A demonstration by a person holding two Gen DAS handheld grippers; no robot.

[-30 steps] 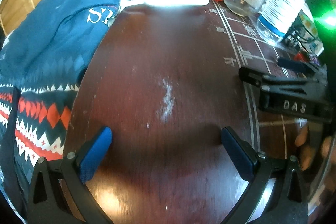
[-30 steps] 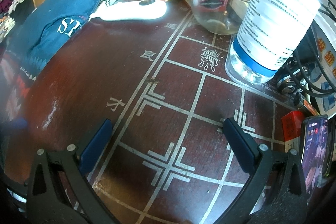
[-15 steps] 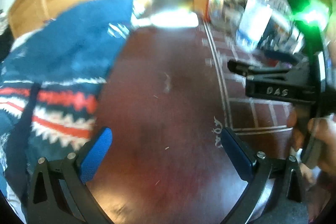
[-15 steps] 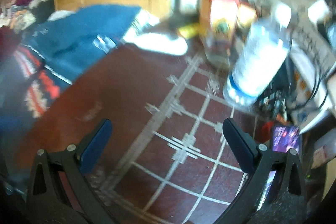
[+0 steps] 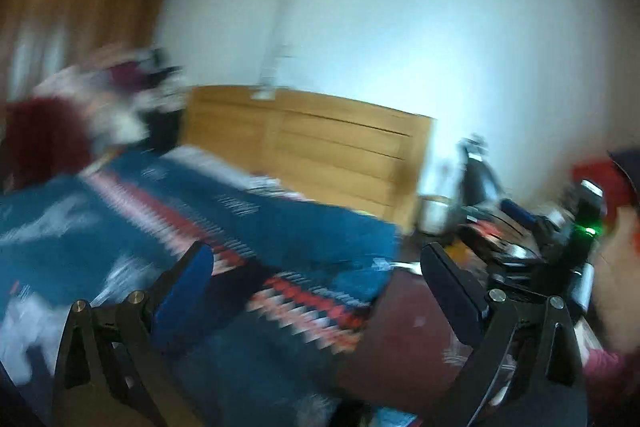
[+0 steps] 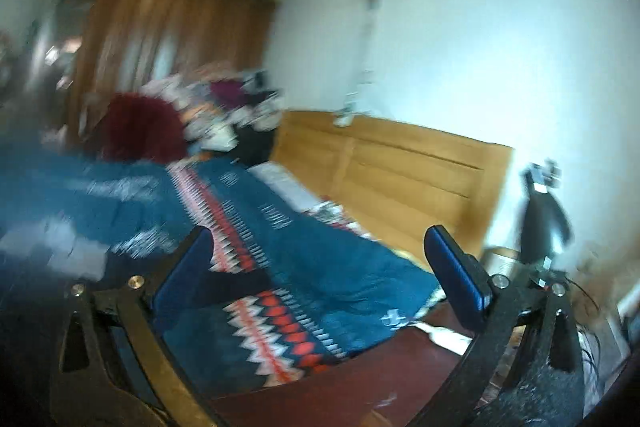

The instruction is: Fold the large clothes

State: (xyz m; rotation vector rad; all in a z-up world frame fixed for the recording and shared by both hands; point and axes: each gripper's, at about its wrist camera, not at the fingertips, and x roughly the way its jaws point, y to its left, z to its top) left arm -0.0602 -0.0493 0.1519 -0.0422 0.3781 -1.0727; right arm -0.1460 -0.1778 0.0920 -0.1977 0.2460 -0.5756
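Observation:
A large blue garment (image 5: pixel 120 227) with red, white and black zigzag bands lies spread over the left of the dark red table (image 5: pixel 400 339). It fills the lower left of the right wrist view too, as the same blue garment (image 6: pixel 320 259). My left gripper (image 5: pixel 316 283) is open above the garment's near edge, nothing between its blue pads. My right gripper (image 6: pixel 320 267) is open as well, raised over the garment and empty. Both views are blurred by motion.
A light wooden headboard (image 5: pixel 320 155) stands behind the table, with a tall brown wardrobe (image 6: pixel 168 55) further left. A pile of clothes (image 6: pixel 208 119) lies beyond the garment. Cluttered items and the other gripper's body (image 5: pixel 576 239) sit at the table's right edge.
Both grippers have swung up and left, from looking down at the table to looking across the garment at the wall. The bottle and glass bowl have left view. Both stay open.

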